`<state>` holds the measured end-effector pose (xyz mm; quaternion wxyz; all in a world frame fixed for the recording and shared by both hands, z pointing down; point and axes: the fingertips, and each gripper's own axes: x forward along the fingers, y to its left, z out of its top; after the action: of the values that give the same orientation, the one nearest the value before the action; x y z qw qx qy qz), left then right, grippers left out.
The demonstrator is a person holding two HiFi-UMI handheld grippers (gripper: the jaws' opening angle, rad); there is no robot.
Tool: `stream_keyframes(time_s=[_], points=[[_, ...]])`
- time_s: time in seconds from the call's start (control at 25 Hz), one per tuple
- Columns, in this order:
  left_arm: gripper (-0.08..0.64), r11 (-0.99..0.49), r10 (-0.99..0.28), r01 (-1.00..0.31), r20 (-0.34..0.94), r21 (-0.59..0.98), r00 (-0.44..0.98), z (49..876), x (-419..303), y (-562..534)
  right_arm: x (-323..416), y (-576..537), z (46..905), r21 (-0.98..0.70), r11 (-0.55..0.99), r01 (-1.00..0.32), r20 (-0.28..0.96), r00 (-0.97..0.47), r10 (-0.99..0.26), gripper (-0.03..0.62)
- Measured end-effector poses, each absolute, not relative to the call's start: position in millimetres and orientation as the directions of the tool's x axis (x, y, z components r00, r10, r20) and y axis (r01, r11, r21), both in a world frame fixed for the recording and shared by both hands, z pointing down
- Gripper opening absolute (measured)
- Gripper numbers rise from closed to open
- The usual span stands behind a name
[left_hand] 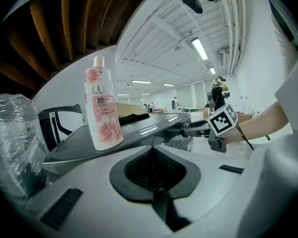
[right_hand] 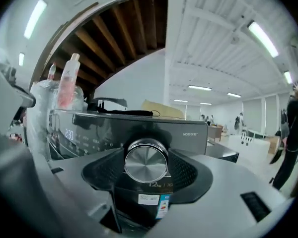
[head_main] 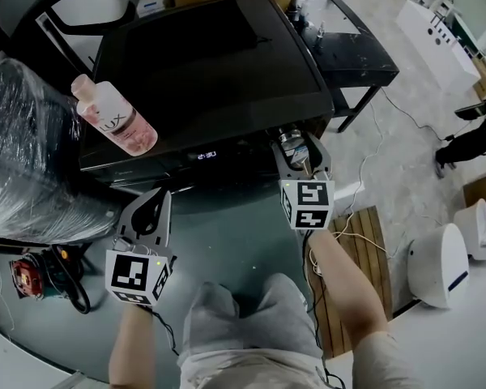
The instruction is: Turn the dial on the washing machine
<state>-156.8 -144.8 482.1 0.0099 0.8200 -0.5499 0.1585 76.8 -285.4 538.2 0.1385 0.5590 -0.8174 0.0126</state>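
Dial (right_hand: 146, 161): round, brushed-silver face w/ chrome rim, sticks out of front panel of dark washing machine (head_main: 202, 63) at its right end, right of lit display (head_main: 206, 155). Right tool (head_main: 301, 151) closed round it, pads against both sides. Left tool (head_main: 155, 203) narrow, jaws together, empty, near-left, apart from machine. Pink bottle (head_main: 113, 116) stands on lid, left.

R claw (right_hand: 147, 158) grips silver dial (right_hand: 146, 162) on dark washer ctrl panel (right_hand: 92, 132).
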Motion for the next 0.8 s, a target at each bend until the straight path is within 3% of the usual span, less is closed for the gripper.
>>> stream_keyframes(time_s=[0.52, 0.8], points=[[0.02, -0.398, -0.896, -0.908, 0.268, -0.127, 0.355, 466.8, -156.0, -140.8, 86.9, -288.5, 543.7, -0.403, 0.262, -0.877, 0.25, -0.381, -0.89, 0.298], [0.02, -0.41, -0.885, -0.904, 0.295, -0.122, 0.362, 454.4, -150.1, -131.4, 87.0, -275.2, 541.9, -0.407, 0.297, -0.864, 0.31, -0.436, -0.845, 0.302]])
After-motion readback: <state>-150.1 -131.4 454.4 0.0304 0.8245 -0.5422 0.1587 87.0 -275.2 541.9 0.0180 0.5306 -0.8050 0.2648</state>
